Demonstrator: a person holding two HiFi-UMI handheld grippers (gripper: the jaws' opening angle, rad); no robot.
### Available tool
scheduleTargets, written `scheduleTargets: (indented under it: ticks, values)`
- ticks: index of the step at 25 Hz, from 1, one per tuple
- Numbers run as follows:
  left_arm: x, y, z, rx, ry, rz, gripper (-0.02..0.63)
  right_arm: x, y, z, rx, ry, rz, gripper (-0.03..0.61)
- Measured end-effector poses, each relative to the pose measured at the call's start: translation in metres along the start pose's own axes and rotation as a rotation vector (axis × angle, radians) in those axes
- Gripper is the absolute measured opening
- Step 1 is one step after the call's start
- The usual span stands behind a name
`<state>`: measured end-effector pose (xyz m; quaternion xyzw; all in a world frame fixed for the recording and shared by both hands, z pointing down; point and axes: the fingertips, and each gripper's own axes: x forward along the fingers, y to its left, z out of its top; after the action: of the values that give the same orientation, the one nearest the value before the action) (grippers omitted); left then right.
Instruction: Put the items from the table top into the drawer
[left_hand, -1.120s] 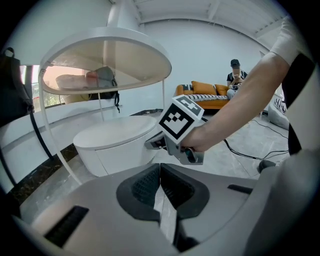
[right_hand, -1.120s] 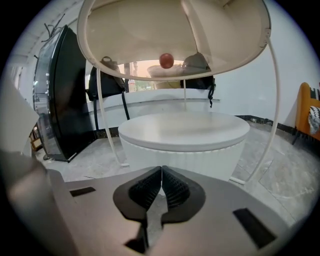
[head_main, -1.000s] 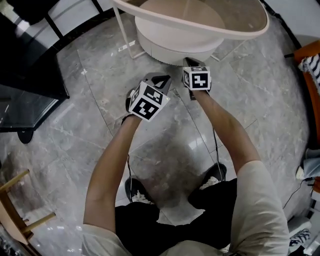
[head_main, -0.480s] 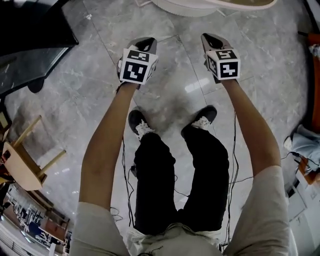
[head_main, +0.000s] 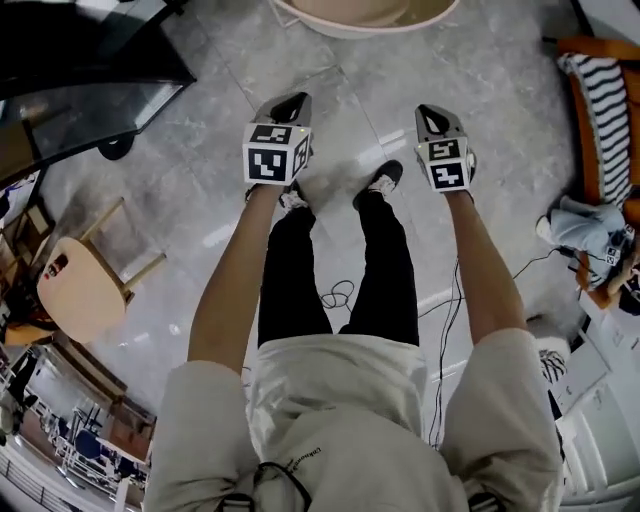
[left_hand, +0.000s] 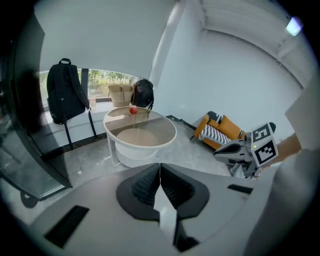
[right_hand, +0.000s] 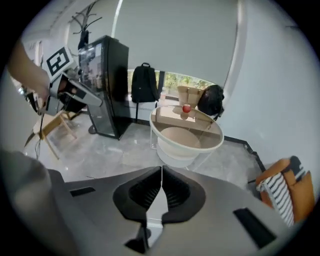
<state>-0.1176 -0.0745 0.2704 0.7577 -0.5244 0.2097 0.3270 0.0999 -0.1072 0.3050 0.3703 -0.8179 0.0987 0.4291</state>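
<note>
A round white table (left_hand: 140, 134) with a glass top stands some way ahead of both grippers. A small red round item (left_hand: 133, 110) lies on the far side of its top, also seen as the red item (right_hand: 186, 108); a pale box sits beside it. My left gripper (left_hand: 160, 167) is shut and empty, held in the air well short of the table. My right gripper (right_hand: 162, 172) is likewise shut with nothing in it. From the head view, the left gripper (head_main: 290, 102) and right gripper (head_main: 431, 113) hang above the floor, with the table rim (head_main: 365, 22) at the top edge.
A black cabinet (right_hand: 102, 85) stands left of the table, and a wooden stool (head_main: 85, 285) is nearer me. An orange chair with a striped cushion (left_hand: 220, 129) is on the right. Backpacks (left_hand: 64, 95) hang by the window. Cables (head_main: 340, 295) lie on the grey floor.
The person has risen from a low stance to standing. Both grippers have gone up and away from the table, which has slid to the top edge of the head view. Both stay shut.
</note>
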Motion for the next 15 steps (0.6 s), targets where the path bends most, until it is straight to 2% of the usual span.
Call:
scheduleTargets:
  ticks: [3, 6, 10, 15]
  values:
    - [-0.073, -0.054, 0.032, -0.004, -0.021, -0.038, 0.021, -0.105, 0.011, 0.03, 0.14, -0.047, -0.024, 0.035]
    - [-0.122, -0.098, 0.056, -0.038, -0.038, -0.056, 0.021, -0.183, 0.025, 0.071, 0.293, -0.153, 0.001, 0.035]
    - [-0.153, -0.151, 0.078, -0.088, -0.038, -0.026, 0.021, -0.248, 0.034, 0.102, 0.449, -0.26, 0.04, 0.035]
    - [-0.19, -0.217, 0.092, -0.093, -0.119, -0.048, 0.021, -0.308, 0.042, 0.101, 0.636, -0.333, 0.027, 0.035]
